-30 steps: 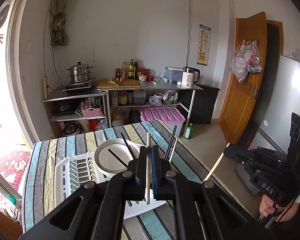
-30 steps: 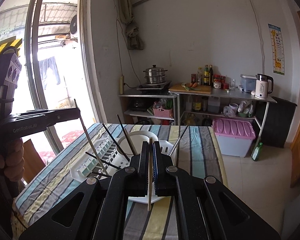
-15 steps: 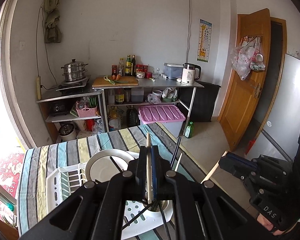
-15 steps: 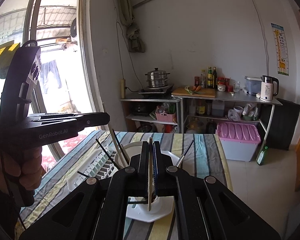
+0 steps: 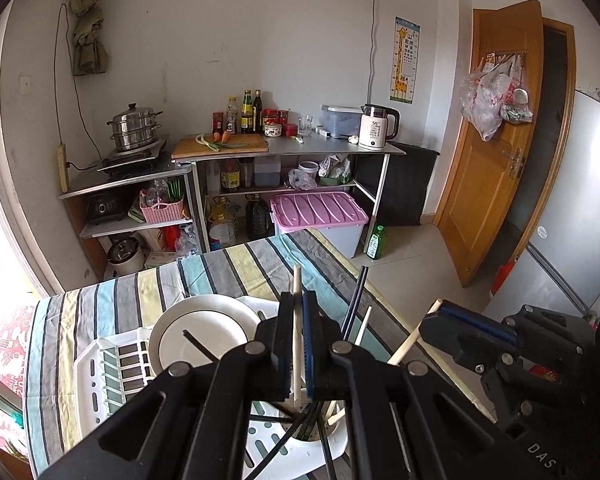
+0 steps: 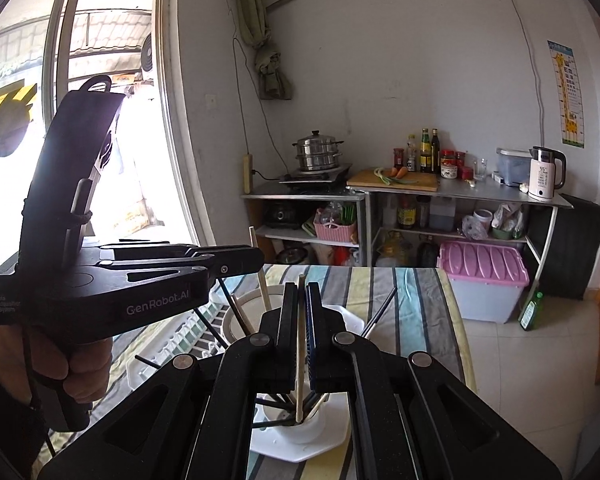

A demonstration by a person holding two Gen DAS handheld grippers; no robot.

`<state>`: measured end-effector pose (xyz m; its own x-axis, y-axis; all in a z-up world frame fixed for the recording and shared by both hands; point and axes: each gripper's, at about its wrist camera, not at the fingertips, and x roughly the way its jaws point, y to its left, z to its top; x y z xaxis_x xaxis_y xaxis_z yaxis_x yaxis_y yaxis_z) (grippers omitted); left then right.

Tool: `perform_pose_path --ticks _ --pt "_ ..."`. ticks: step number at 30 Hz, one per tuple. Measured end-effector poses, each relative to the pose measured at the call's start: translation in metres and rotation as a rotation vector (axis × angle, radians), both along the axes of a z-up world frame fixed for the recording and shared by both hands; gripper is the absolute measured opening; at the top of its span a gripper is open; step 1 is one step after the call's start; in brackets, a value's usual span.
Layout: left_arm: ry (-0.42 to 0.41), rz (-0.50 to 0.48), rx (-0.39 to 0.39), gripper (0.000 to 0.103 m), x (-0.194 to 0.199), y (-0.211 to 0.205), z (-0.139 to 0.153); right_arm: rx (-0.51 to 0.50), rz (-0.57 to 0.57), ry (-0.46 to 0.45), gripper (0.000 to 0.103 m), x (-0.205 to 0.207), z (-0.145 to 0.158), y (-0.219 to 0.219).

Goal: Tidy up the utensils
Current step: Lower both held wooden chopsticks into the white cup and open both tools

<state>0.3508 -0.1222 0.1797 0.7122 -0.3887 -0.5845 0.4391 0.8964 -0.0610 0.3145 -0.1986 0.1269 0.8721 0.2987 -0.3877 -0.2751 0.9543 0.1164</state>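
Both tongs are clenched, each on one pale wooden chopstick. From the left wrist view, our left gripper (image 5: 298,344) pinches its chopstick (image 5: 297,320) upright, lower tip down in the white utensil cup (image 5: 332,428) at the near end of the white drying rack (image 5: 96,364). Black chopsticks (image 5: 352,308) lean out of that same cup. The rack sits on a table with a striped cloth (image 5: 112,300) in blue, grey and yellow, and a white plate (image 5: 204,328) stands in it. Behind that, steel shelves hold a steamer pot (image 5: 134,128), sauce bottles, a chopping board (image 5: 220,146) with carrot and green onion, and a white kettle (image 5: 376,126) reading "55". There's a giraffe eye chart (image 5: 405,66) on the wall and a wooden door at the right. Our right gripper (image 5: 440,320) pokes in from the right, marked "DAS".

From the right wrist view, the right gripper (image 6: 301,332) grips its own pale chopstick (image 6: 300,344), tip also in the utensil cup (image 6: 304,424). The left gripper (image 6: 256,260) shows side-on at the left with "GenRobot.AI" on its body, a hand (image 6: 48,360) wrapped around the handle. A big bright window fills the left side.
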Motion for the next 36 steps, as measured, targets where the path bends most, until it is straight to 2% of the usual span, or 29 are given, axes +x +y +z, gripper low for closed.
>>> perform_pose_path --ticks 21,26,36 --pt "0.125 0.015 0.060 0.005 0.024 -0.009 -0.054 -0.017 -0.007 0.091 0.003 0.020 -0.035 0.003" --pt "0.119 0.014 0.056 0.005 0.023 -0.008 -0.055 -0.023 -0.016 0.110 0.003 0.024 -0.045 0.001" --pt "0.133 0.030 0.062 0.005 0.025 -0.004 -0.058 -0.032 -0.001 0.127 0.004 0.025 -0.044 0.000"
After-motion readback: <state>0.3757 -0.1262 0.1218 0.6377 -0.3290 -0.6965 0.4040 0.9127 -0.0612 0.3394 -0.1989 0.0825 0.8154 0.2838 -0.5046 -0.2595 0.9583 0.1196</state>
